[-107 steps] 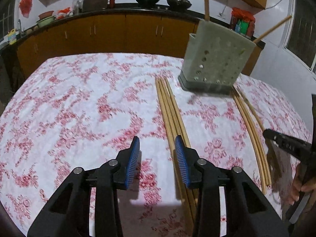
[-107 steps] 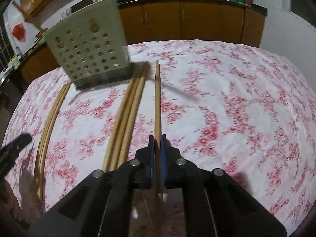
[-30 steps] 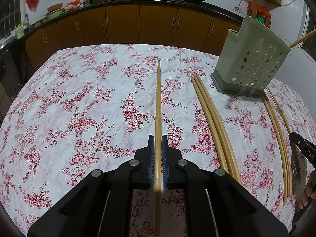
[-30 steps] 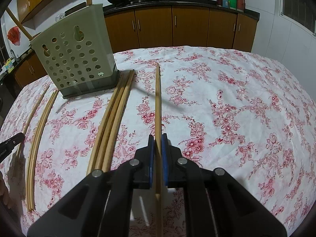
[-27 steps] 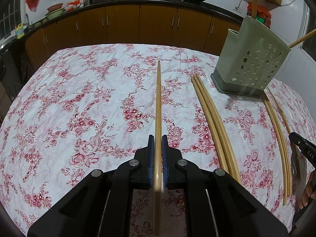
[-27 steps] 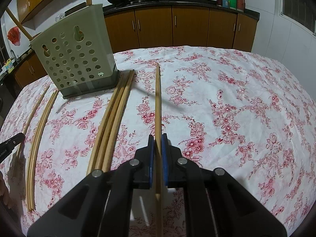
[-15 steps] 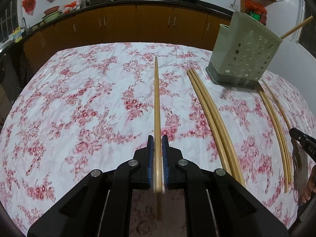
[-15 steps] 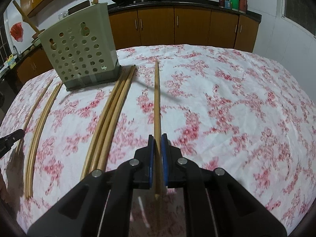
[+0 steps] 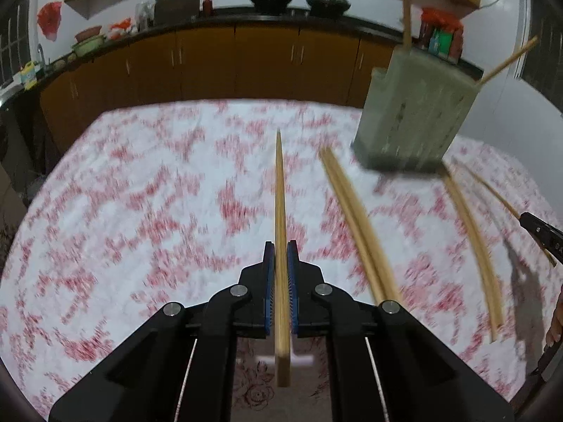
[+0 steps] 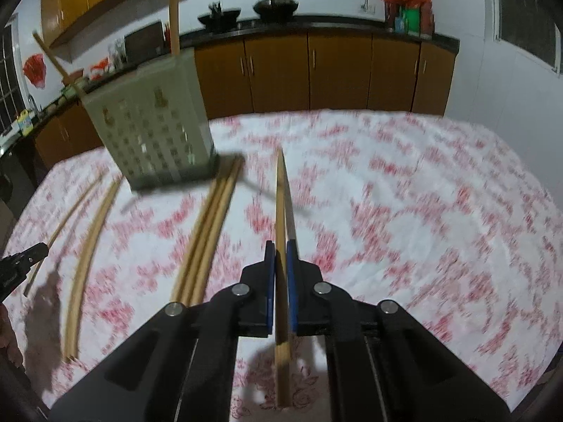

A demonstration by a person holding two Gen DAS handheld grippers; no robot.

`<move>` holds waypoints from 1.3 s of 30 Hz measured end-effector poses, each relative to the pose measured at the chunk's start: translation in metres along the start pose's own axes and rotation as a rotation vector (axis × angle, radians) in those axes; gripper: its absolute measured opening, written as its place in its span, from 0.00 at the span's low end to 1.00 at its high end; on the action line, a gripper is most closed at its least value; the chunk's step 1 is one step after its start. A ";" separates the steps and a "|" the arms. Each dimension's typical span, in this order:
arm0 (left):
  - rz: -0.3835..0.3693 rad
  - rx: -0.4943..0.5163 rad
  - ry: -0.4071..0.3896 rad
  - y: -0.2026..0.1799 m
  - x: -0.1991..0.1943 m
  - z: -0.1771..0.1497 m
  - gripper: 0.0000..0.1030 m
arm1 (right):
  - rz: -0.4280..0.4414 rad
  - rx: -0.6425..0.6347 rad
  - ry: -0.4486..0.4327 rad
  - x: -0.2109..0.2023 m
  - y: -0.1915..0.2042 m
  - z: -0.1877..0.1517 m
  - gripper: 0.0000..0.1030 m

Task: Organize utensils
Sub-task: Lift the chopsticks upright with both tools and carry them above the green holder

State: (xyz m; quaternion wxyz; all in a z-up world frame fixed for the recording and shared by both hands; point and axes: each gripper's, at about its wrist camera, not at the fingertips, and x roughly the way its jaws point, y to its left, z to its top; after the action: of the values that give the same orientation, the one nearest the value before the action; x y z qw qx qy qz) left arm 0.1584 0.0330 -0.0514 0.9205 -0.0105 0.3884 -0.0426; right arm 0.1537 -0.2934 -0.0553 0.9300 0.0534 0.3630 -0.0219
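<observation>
A: Left gripper (image 9: pixel 280 246) clamped on one chopstick (image 9: pixel 280 204), right gripper (image 10: pixel 280 246) on another (image 10: pixel 280 207), both above the tablecloth (image 10: pixel 422 228).

B: Risk: long tips clipping the holder (image 10: pixel 151 130) rim, twisting loose.

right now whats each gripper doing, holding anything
left gripper: shut on a chopstick.
right gripper: shut on a chopstick.

White tablecloth (image 9: pixel 140 193) with red floral print; tan chopsticks (image 9: pixel 359 225); grey-green perforated holder (image 9: pixel 415 119); orange-brown cabinets (image 9: pixel 211 66).
</observation>
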 end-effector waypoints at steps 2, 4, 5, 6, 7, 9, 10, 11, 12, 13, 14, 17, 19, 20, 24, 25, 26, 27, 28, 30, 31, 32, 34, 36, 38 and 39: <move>-0.006 -0.006 -0.043 0.000 -0.012 0.011 0.08 | 0.002 0.005 -0.040 -0.012 0.000 0.009 0.08; -0.014 -0.020 -0.082 0.003 -0.024 0.021 0.08 | 0.004 0.008 -0.078 -0.022 0.000 0.017 0.08; -0.017 -0.026 -0.094 0.004 -0.027 0.026 0.08 | 0.005 0.010 -0.094 -0.027 -0.002 0.020 0.08; -0.023 -0.039 -0.116 0.005 -0.033 0.032 0.08 | 0.007 0.013 -0.108 -0.031 -0.001 0.023 0.08; -0.028 -0.049 -0.136 0.006 -0.039 0.037 0.08 | 0.009 0.017 -0.125 -0.035 -0.002 0.027 0.08; -0.034 -0.062 -0.167 0.008 -0.047 0.045 0.08 | 0.011 0.023 -0.148 -0.041 -0.003 0.031 0.08; -0.035 -0.066 -0.182 0.008 -0.051 0.049 0.08 | 0.013 0.025 -0.161 -0.044 -0.004 0.034 0.08; -0.035 -0.069 -0.198 0.008 -0.056 0.052 0.08 | 0.013 0.027 -0.170 -0.046 -0.004 0.036 0.08; -0.034 -0.069 -0.207 0.009 -0.058 0.055 0.08 | 0.014 0.027 -0.178 -0.048 -0.005 0.038 0.08; -0.032 -0.068 -0.219 0.009 -0.061 0.058 0.08 | 0.016 0.027 -0.187 -0.051 -0.004 0.041 0.08; -0.031 -0.067 -0.229 0.009 -0.063 0.061 0.08 | 0.016 0.026 -0.192 -0.052 -0.004 0.041 0.08; -0.027 -0.064 -0.249 0.009 -0.068 0.069 0.07 | 0.025 0.026 -0.205 -0.056 -0.002 0.048 0.08; -0.030 -0.063 -0.265 0.009 -0.074 0.074 0.07 | 0.047 0.030 -0.224 -0.063 -0.001 0.056 0.08; -0.036 -0.062 -0.273 0.009 -0.077 0.076 0.07 | 0.058 0.032 -0.233 -0.068 -0.001 0.060 0.08; -0.070 -0.040 -0.317 0.003 -0.098 0.090 0.07 | 0.133 0.041 -0.272 -0.090 0.001 0.080 0.08; -0.079 -0.034 -0.327 0.001 -0.103 0.093 0.07 | 0.161 0.041 -0.282 -0.099 0.002 0.086 0.08; -0.089 -0.029 -0.336 -0.001 -0.108 0.095 0.07 | 0.181 0.040 -0.292 -0.104 0.004 0.090 0.08; -0.101 -0.023 -0.352 -0.004 -0.114 0.098 0.07 | 0.205 0.037 -0.308 -0.112 0.005 0.096 0.08; -0.109 -0.018 -0.364 -0.006 -0.119 0.100 0.07 | 0.219 0.035 -0.321 -0.118 0.007 0.099 0.08; -0.125 -0.012 -0.396 -0.014 -0.128 0.106 0.07 | 0.245 0.029 -0.356 -0.130 0.012 0.108 0.08; -0.132 -0.010 -0.411 -0.018 -0.132 0.110 0.07 | 0.252 0.028 -0.369 -0.133 0.015 0.112 0.08; -0.139 -0.005 -0.433 -0.024 -0.136 0.115 0.07 | 0.257 0.025 -0.387 -0.137 0.018 0.117 0.08; -0.141 0.004 -0.465 -0.033 -0.141 0.123 0.07 | 0.258 0.019 -0.431 -0.145 0.028 0.128 0.08; -0.153 0.008 -0.512 -0.045 -0.148 0.135 0.07 | 0.253 0.017 -0.467 -0.152 0.033 0.134 0.08; -0.162 0.005 -0.549 -0.052 -0.152 0.144 0.07 | 0.244 0.015 -0.512 -0.154 0.040 0.142 0.08; -0.173 -0.002 -0.568 -0.057 -0.154 0.149 0.07 | 0.236 0.016 -0.537 -0.154 0.043 0.146 0.08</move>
State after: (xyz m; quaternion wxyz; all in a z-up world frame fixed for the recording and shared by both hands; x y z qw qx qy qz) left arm 0.1544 -0.0122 0.1656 0.9852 -0.0562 0.1127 -0.1160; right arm 0.1420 -0.2676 0.1588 0.9885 0.0949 0.0947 0.0700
